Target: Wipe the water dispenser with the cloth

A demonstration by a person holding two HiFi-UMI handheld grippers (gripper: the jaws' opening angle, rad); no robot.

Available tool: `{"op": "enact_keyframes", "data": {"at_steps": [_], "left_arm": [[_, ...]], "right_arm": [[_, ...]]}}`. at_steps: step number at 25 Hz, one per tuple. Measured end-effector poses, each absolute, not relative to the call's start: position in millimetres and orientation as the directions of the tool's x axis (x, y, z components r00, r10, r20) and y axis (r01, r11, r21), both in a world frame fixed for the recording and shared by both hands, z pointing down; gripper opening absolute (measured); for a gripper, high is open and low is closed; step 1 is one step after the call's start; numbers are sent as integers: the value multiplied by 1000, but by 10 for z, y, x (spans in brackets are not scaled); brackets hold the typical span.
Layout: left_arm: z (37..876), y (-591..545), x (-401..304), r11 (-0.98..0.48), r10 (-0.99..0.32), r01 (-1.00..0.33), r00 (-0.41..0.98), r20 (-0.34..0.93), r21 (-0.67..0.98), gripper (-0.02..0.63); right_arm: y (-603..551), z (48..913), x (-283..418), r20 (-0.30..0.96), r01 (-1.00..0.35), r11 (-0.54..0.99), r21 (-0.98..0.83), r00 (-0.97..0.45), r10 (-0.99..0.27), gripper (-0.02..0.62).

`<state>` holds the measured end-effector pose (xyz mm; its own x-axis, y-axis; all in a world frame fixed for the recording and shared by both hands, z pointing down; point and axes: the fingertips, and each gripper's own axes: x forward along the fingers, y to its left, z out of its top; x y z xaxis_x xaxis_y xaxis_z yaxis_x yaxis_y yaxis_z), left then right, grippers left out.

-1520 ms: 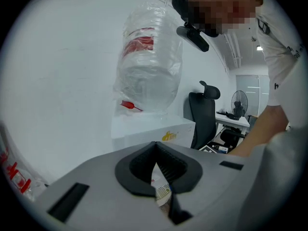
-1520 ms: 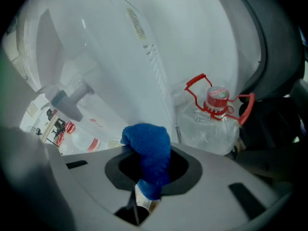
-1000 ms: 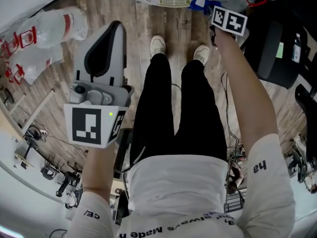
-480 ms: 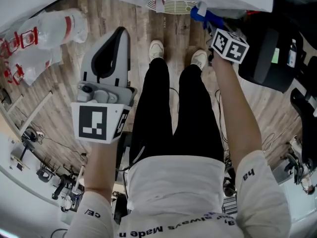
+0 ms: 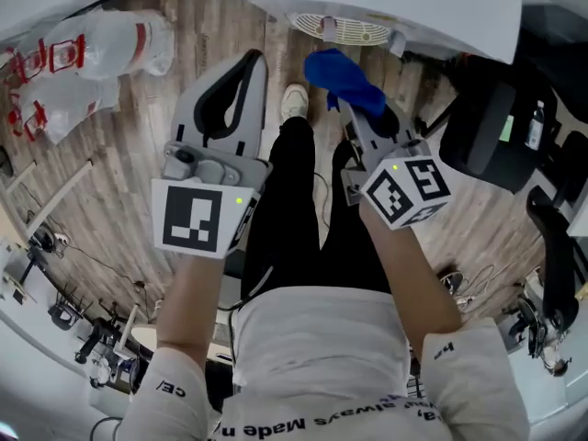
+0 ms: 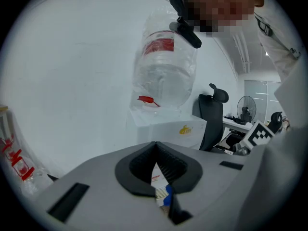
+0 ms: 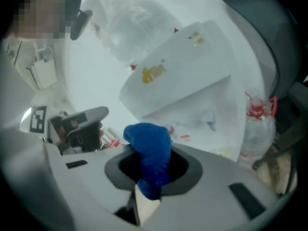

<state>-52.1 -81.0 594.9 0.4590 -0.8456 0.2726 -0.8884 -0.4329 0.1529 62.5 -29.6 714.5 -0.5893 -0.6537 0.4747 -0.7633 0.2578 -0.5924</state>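
The white water dispenser fills the top of the head view, its round drip grille facing down at me. My right gripper is shut on a blue cloth, which bunches out past the jaws just below the grille without touching it. In the right gripper view the blue cloth stands up from the right gripper, with the dispenser body and its water bottle beyond. My left gripper is shut on nothing, to the left of the cloth. The left gripper faces the dispenser and bottle.
Several empty water bottles lie on the wooden floor at the left. A black office chair stands right of the dispenser, also seen as the chair with a fan behind. My own legs and shoe are below.
My right gripper has drawn back from the dispenser's front toward my body, bringing the blue cloth into plain sight. The left gripper has drifted slightly right and forward.
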Motion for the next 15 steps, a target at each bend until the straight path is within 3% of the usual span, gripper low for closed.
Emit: {"op": "enact_keyframes", "data": {"at_steps": [5,15], "left_arm": [[5938,-833,-761,-402,-862,-903,429,270,153,18],[5996,-831,-1152,-390,-861,-907,420,286,155,18]], "right_arm": [[-544,6768,64,341,-662,296,-689,-656,-673,78],[-1141,6792,-363,294,-650,215,-729,-582,-758,78]]}}
